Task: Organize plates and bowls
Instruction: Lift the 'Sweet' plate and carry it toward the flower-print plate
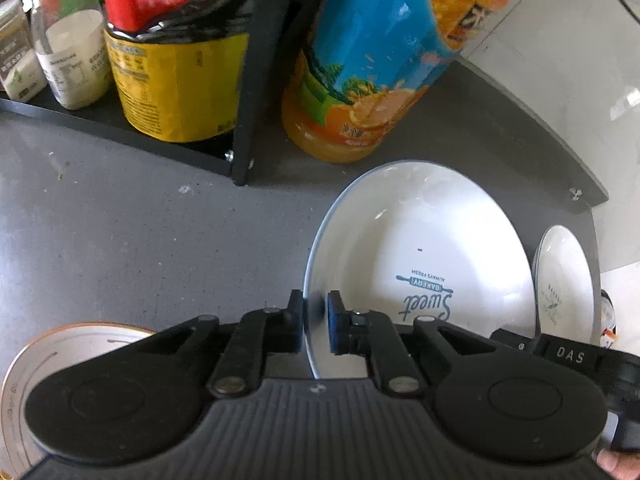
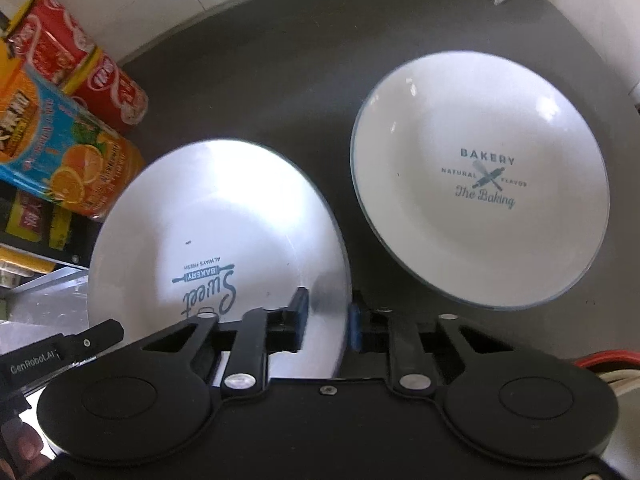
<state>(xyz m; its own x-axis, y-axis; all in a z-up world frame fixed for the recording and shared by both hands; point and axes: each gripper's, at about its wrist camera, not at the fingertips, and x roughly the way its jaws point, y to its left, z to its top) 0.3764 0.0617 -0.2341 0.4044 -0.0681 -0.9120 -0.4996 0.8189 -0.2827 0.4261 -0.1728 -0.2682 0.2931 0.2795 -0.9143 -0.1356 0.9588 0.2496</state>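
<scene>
1. Left wrist view: we see the left gripper (image 1: pixel 316 322) with its two pads closed against the rim of the "Sweet Bakery" plate (image 1: pixel 424 256), one pad on each face of the near-left edge. The plate sits tilted over the grey counter (image 1: pixel 120 232).
2. Only this view shows the black shelf (image 1: pixel 132 128) with a yellow-labelled bottle (image 1: pixel 176 80) and a white jar (image 1: pixel 68 60) on it, plus part of a round dish (image 1: pixel 48 356) at lower left.
3. The orange juice bottle (image 1: pixel 372 80) stands just behind the plate, beside the shelf post.
4. Right wrist view: the right gripper (image 2: pixel 328 320) straddles the near-right rim of the same plate, fingers parted with a visible gap on the right; we cannot tell whether either pad touches.
5. Only this view shows the "Bakery Natural Flavor" plate (image 2: pixel 480 176) fully, lying apart to the right on the counter; the left view catches just its edge.
6. Red cans (image 2: pixel 80 64) appear here alone, behind the juice bottle.
</scene>
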